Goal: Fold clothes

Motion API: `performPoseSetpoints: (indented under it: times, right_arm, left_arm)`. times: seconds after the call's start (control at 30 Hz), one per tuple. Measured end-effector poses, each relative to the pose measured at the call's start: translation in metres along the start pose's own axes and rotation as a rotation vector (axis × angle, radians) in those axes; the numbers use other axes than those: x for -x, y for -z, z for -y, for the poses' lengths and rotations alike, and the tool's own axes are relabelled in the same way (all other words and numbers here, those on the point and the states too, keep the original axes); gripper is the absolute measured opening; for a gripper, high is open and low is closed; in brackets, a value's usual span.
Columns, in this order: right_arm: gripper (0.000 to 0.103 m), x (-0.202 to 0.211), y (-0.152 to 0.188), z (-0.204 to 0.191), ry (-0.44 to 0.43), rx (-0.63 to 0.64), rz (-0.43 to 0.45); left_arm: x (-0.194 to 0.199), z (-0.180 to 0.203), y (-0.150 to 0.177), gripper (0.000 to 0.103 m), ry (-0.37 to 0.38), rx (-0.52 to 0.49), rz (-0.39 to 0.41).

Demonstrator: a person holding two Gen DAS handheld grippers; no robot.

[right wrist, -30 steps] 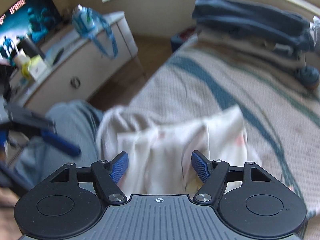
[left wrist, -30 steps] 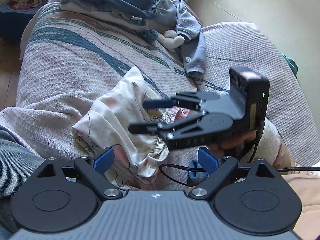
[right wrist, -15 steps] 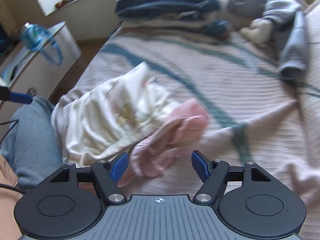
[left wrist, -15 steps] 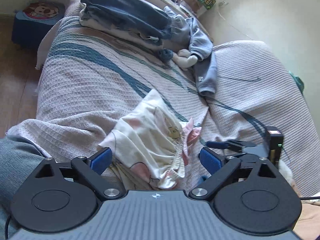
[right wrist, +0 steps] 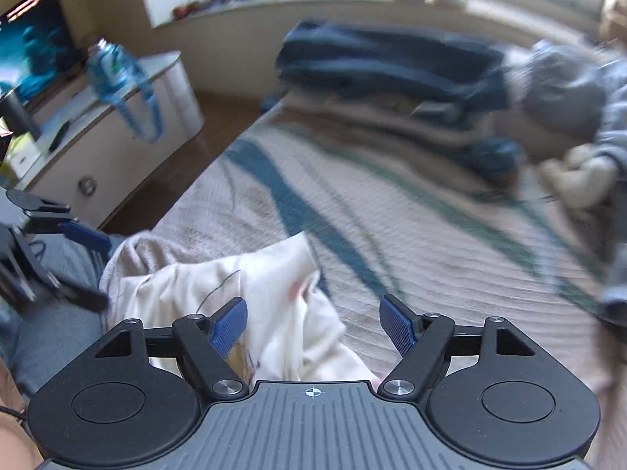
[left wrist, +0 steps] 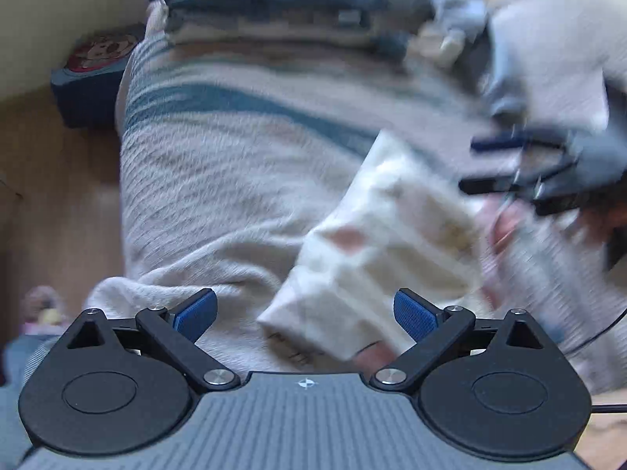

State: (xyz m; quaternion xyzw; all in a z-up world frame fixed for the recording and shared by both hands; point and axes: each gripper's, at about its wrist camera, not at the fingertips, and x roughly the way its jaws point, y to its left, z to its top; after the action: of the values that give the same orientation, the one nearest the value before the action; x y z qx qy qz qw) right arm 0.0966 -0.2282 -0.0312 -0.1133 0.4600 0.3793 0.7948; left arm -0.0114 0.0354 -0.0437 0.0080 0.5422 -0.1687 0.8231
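While both views are pretty smeared, the main stuff is readable: the cream garment [left wrist: 392, 235] with faint pink print sits crumpled on the striped knit blanket [left wrist: 219, 164] covering the sofa, near its front edge. The left hand-held gripper [left wrist: 305, 315] hangs right over the near end of that garment with its blue pads [left wrist: 196, 313] spread wide, nothing between them. Same deal for the right hand-held gripper [right wrist: 313, 323]: fingers apart, not pinching anything, with the cream garment [right wrist: 250, 290] lying just under and ahead of it. From the left wrist view, the right one shows as a dark blur off to the right of the garment.

Farther back on the sofa there's a stack of dark blue folded clothes [right wrist: 388, 62], a grey hoodie [right wrist: 568, 90] beside it, and a small plush toy [right wrist: 580, 176]. Off to the left stands a white cabinet [right wrist: 113, 149] with a blue water bottle [right wrist: 107, 66] on top.
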Motion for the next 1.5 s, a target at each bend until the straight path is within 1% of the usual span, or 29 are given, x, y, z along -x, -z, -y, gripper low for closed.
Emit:
performPoseSetpoints:
  times: [0.1,0.13,0.17,0.2,0.23,0.27,0.3,0.33,0.4,0.47,0.5,0.53,0.63,0.73,0.83,0.87,0.9,0.93,0.97,1.03,1.07,1.1,1.13,1.17,1.23,1.33,1.4,1.43,1.5]
  right_arm:
    - [0.077,-0.027,-0.003,0.009,-0.063,0.023,-0.070]
    - [0.077,-0.033,-0.002,0.012,-0.082,0.008,-0.089]
    - [0.076,-0.038,0.000,0.015,-0.102,-0.011,-0.108]
    - [0.076,-0.043,0.002,0.018,-0.122,-0.030,-0.127]
    - [0.076,-0.048,0.006,0.018,-0.132,-0.044,-0.145]
    - [0.077,-0.051,0.009,0.016,-0.129,-0.052,-0.162]
    - [0.077,-0.053,0.013,0.011,-0.116,-0.057,-0.172]
    - [0.076,-0.053,0.016,0.006,-0.114,-0.063,-0.174]
    - [0.068,-0.050,0.021,-0.006,-0.126,-0.078,-0.174]
    - [0.044,-0.044,0.024,-0.016,-0.105,-0.074,-0.168]
    - [0.037,-0.041,0.024,-0.019,-0.098,-0.071,-0.162]
    - [0.023,-0.036,0.023,-0.019,-0.104,-0.077,-0.149]
    - [0.018,-0.015,0.011,-0.021,-0.144,-0.108,-0.070]
    - [0.017,0.010,-0.010,-0.029,-0.168,-0.124,0.066]
    - [0.017,0.019,-0.032,-0.023,-0.143,-0.195,0.201]
    - [0.017,0.016,-0.038,-0.020,-0.123,-0.228,0.228]
    - [0.017,0.010,-0.041,-0.015,-0.098,-0.269,0.242]
    - [0.019,0.001,-0.041,-0.010,-0.067,-0.312,0.252]
    - [0.019,-0.011,-0.041,-0.004,-0.017,-0.355,0.252]
    - [0.022,-0.031,-0.035,0.005,0.110,-0.402,0.217]
    - [0.026,-0.037,-0.031,0.008,0.147,-0.421,0.201]
    - [0.028,-0.039,-0.025,0.012,0.149,-0.439,0.194]
    - [0.034,-0.038,-0.019,0.016,0.137,-0.453,0.192]
    - [0.040,-0.035,-0.013,0.022,0.136,-0.463,0.190]
    - [0.049,-0.030,-0.006,0.029,0.169,-0.473,0.183]
    - [0.052,-0.017,0.003,0.035,0.195,-0.507,0.200]
    - [0.061,-0.008,0.009,0.037,0.193,-0.541,0.222]
    - [0.066,-0.006,0.012,0.038,0.192,-0.553,0.229]
    - [0.066,-0.005,0.015,0.038,0.192,-0.568,0.237]
  left_arm:
    - [-0.020,0.006,0.004,0.096,0.038,-0.031,-0.064]
    - [-0.023,0.009,0.005,0.093,0.046,-0.038,-0.068]
    - [-0.025,0.011,0.006,0.083,0.052,-0.051,-0.064]
    - [-0.026,0.014,0.007,0.055,0.048,-0.067,-0.055]
    - [-0.025,0.018,0.008,0.040,0.036,-0.087,-0.045]
    - [-0.024,0.022,0.008,0.028,0.022,-0.107,-0.038]
    - [-0.023,0.024,0.008,0.025,0.004,-0.125,-0.029]
    - [-0.021,0.024,0.009,0.016,-0.007,-0.132,-0.021]
    - [-0.017,0.016,0.009,0.012,0.006,-0.097,-0.015]
    - [-0.009,0.011,0.007,0.010,0.025,-0.059,-0.003]
    - [-0.004,0.008,0.004,0.010,0.028,-0.041,0.009]
    - [0.003,0.004,0.000,0.010,0.026,-0.025,0.026]
    - [0.021,-0.007,-0.011,0.009,0.018,0.026,0.077]
    - [0.053,-0.023,-0.036,0.007,-0.043,0.028,0.180]
    - [0.077,-0.041,-0.073,0.006,-0.123,0.010,0.284]
    - [0.078,-0.049,-0.085,0.012,-0.139,0.011,0.309]
    - [0.077,-0.057,-0.094,0.025,-0.159,0.017,0.330]
    - [0.071,-0.064,-0.101,0.035,-0.184,0.025,0.329]
    - [0.063,-0.071,-0.105,0.046,-0.212,0.036,0.306]
    - [0.049,-0.078,-0.101,0.047,-0.232,0.061,0.266]
    - [0.045,-0.082,-0.096,0.050,-0.224,0.073,0.252]
    - [0.041,-0.085,-0.090,0.053,-0.205,0.087,0.240]
    - [0.039,-0.089,-0.083,0.060,-0.186,0.103,0.229]
    - [0.037,-0.092,-0.076,0.063,-0.172,0.121,0.220]
    - [0.034,-0.098,-0.063,0.065,-0.151,0.156,0.207]
    - [0.034,-0.108,-0.053,0.072,-0.127,0.211,0.205]
    - [0.035,-0.112,-0.051,0.077,-0.104,0.247,0.216]
    - [0.036,-0.111,-0.050,0.078,-0.091,0.259,0.223]
    - [0.039,-0.110,-0.048,0.080,-0.064,0.283,0.238]
